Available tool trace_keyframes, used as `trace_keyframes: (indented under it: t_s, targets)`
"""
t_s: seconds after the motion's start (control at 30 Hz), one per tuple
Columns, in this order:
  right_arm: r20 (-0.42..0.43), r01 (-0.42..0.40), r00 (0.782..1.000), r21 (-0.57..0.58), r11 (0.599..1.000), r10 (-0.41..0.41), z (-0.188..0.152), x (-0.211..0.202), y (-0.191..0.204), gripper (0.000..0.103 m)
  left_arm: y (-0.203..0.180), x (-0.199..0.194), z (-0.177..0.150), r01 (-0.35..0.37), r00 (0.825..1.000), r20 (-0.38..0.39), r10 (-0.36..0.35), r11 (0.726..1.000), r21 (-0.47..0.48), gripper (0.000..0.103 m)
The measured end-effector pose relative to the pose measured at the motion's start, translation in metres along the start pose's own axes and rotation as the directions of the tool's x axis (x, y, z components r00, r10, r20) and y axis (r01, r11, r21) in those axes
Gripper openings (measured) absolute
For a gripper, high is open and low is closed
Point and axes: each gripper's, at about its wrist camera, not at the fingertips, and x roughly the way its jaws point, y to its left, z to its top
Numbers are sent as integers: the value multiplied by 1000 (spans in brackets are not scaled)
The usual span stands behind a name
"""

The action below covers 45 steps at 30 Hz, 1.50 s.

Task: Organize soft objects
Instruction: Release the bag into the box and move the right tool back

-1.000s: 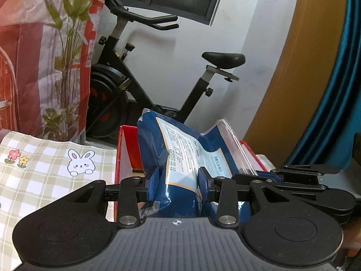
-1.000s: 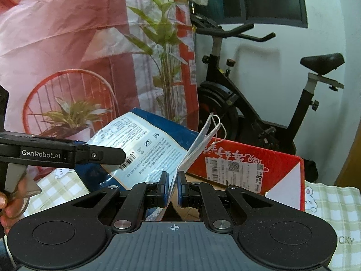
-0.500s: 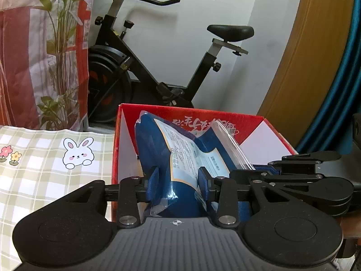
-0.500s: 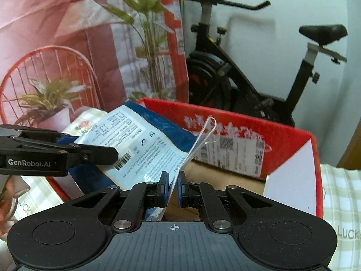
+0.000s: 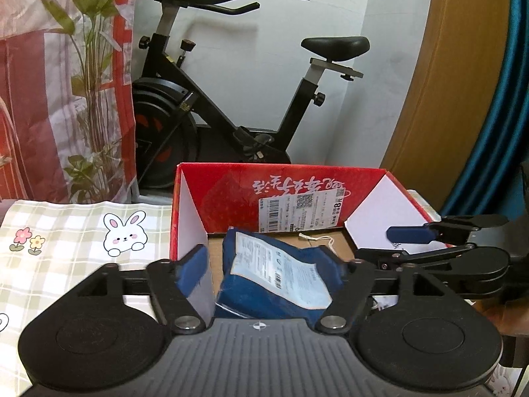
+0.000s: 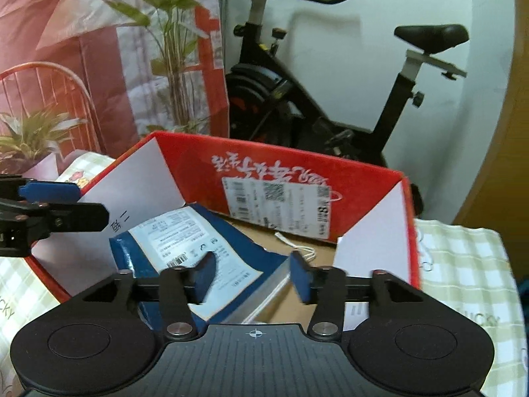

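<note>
The blue packet [image 5: 274, 278] lies inside the red box [image 5: 231, 188], on the cardboard floor, close to the box's left wall and near its front side. In the left wrist view the packet sits straight ahead of the left gripper [image 5: 276, 264], between the two blue pads, but it touches neither of them. The jaws of this gripper are spread wide and hold nothing. In the right wrist view the packet [image 6: 185, 241] is ahead and a little to the left of the right gripper [image 6: 253, 274], whose jaws are also spread apart and empty. A clear flap of the packet reaches toward the gap between them.

The long axis of the packet runs slanted, from the near left part of the box toward the far middle, with the white label facing up. A thin white string [image 6: 297, 248] lies on the box floor just beyond it.

I judge that the packet is now placed and both grippers are free. The left gripper is nearer to it. Other soft objects are not visible. The box stands on the counter with a checked cloth [image 5: 66, 238], and an exercise bike [image 5: 231, 106] is behind.
</note>
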Motion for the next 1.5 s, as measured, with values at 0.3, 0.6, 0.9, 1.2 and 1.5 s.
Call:
trace_keyframes:
  t_s: [0.3, 0.6, 0.9, 1.2, 1.5]
  targets:
    - [54, 57, 997, 37, 998, -59, -2, -38, -1, 103, -7, -26, 0, -11, 1000, 14, 11, 1000, -7, 101]
    - [109, 86, 990, 45, 995, -90, -8, -79, 6, 103, -10, -62, -3, -43, 999, 33, 43, 999, -8, 103]
    - [144, 63, 987, 38, 997, -68, -26, -119, 18, 103, -17, -103, -17, -52, 997, 59, 52, 999, -9, 103]
    - [156, 49, 986, 53, 997, -57, -60, -152, 31, 103, -22, -131, -46, -74, 996, 57, 75, 997, -20, 103]
    - [174, 36, 984, 58, 998, -45, -108, -178, 43, 103, -28, -153, -88, -77, 996, 41, 77, 997, -13, 103]
